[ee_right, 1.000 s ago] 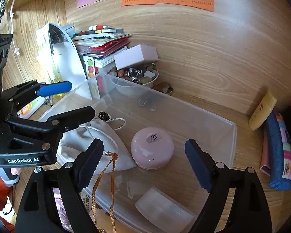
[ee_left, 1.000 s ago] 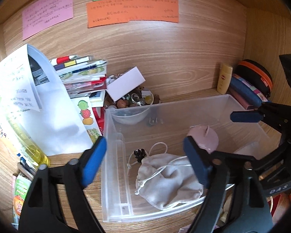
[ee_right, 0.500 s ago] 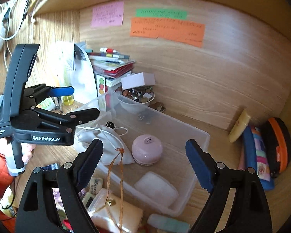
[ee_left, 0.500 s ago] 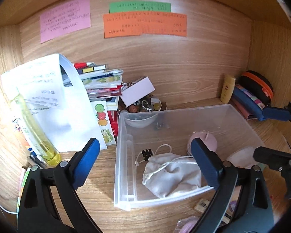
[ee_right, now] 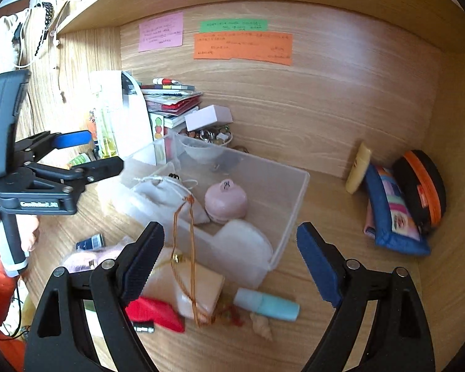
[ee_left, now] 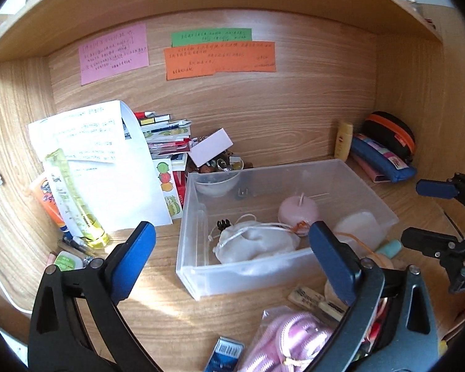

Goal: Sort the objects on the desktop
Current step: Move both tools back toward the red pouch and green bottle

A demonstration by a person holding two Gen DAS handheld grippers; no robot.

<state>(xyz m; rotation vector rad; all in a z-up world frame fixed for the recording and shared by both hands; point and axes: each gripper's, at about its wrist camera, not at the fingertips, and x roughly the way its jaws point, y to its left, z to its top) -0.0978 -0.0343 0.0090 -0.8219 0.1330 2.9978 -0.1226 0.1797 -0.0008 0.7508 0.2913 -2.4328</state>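
Note:
A clear plastic bin (ee_left: 198, 282) (ee_right: 291, 204) stands on the wooden desk. In it lie a white drawstring bag (ee_left: 254, 245) (ee_right: 161, 192), a pink round case (ee_left: 297, 209) (ee_right: 226, 201) and a white soft block (ee_left: 356, 223) (ee_right: 245, 241). My left gripper (ee_left: 231, 232) (ee_right: 104, 152) hangs in front of the bin, its jaws opening with nothing between them. My right gripper (ee_right: 229, 231) (ee_left: 414, 212) is open and empty at the bin's near right corner. Below it lie a peach pouch (ee_right: 198, 285) with a gold cord, a teal tube (ee_right: 266, 308), a red cloth (ee_right: 158, 313) and a shell (ee_right: 262, 327).
Left of the bin stand a white paper sheet (ee_left: 114, 179), a yellow-green bottle (ee_left: 74, 201) and stacked books (ee_left: 167, 136). A bead bowl (ee_left: 217, 183) sits behind. A yellow tube (ee_left: 344, 141), blue pouch (ee_left: 384, 161) and black-orange case (ee_left: 390, 133) fill the right corner. A pink bagged item (ee_left: 291, 341) lies in front.
Both grippers have drawn back and upward from the bin, so the loose items in front of it now show. The left jaws have widened.

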